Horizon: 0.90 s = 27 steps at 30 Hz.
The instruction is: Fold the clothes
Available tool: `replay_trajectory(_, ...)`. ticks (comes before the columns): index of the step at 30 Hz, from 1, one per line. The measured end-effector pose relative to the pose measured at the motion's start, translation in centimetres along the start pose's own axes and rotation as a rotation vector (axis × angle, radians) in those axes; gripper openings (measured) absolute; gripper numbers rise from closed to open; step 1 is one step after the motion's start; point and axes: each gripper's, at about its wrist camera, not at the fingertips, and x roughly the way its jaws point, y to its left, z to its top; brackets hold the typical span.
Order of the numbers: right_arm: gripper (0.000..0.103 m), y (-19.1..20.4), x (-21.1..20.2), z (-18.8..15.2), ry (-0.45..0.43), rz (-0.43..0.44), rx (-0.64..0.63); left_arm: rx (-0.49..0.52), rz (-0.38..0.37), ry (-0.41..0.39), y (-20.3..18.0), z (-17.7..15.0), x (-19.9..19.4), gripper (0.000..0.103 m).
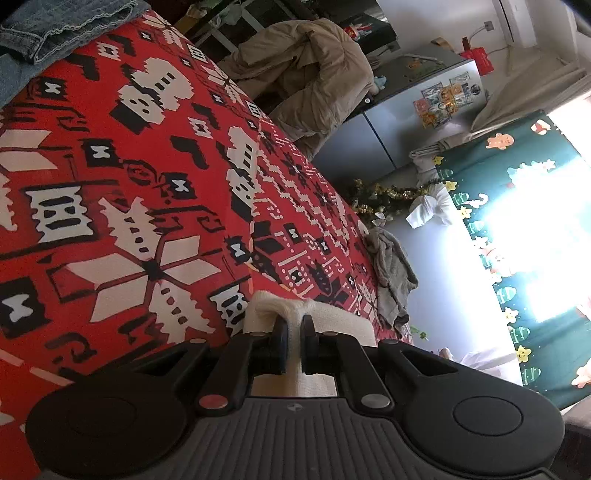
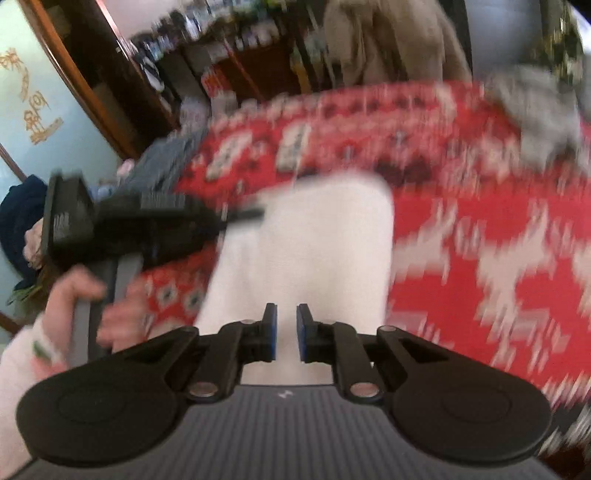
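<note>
A white cloth [image 2: 314, 240] lies folded in a long strip on the red patterned cover [image 2: 480, 206]. My left gripper [image 1: 294, 328] is shut on a bunched edge of this white cloth [image 1: 343, 325]. The right wrist view, which is blurred, shows the left gripper [image 2: 255, 214] reaching in from the left to the cloth's far left corner, held by a hand [image 2: 74, 295]. My right gripper [image 2: 286, 321] hovers over the cloth's near end. Its blue pads stand a narrow gap apart with nothing pinched between them.
Blue jeans [image 1: 55, 33] lie at the far corner of the red cover [image 1: 147, 166]. A grey garment [image 1: 395, 280] hangs at the cover's right edge. A beige coat [image 1: 314, 74] is draped beyond it. Shelves and a wooden frame stand behind.
</note>
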Motion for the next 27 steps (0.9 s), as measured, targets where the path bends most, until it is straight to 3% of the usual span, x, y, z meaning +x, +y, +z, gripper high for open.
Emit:
replay_trajectory(5,0.012,-0.2,3.6,3.7,-0.014,-0.024,-0.035,0.014,0.003,0.003,0.0,0.0,-0.1,0.007)
replay_trajectory(8,0.006,-0.6,5.6,4.3,-0.026,-0.082,-0.128,0.019,0.002,0.007,0.1,0.0,-0.1,0.007)
replay_trajectory(10,0.000,-2.2,6.0,4.8,-0.030,-0.070,-0.089,0.014,-0.001,0.010,0.2,0.1,0.0,0.007)
replay_trajectory(15,0.000,-4.6,6.3,5.7,-0.041,-0.048,-0.002,-0.004,-0.017,0.023,0.6,0.2,0.1,0.008)
replay_trajectory(17,0.002,-4.0,6.0,5.9,-0.046,-0.055,0.005,-0.014,-0.021,0.031,0.6,0.4,0.0,0.013)
replay_trajectory(18,0.007,-3.6,5.8,5.8,-0.048,-0.034,0.011,-0.017,-0.018,0.034,0.7,0.5,-0.1,0.015)
replay_trajectory(20,0.007,-2.3,5.3,5.4,-0.040,0.014,0.003,-0.030,-0.029,0.051,0.8,0.4,-0.3,0.015)
replay_trajectory(27,0.009,2.6,5.6,2.1,-0.022,-0.005,-0.118,-0.058,-0.064,0.104,0.7,-1.9,-2.3,0.019)
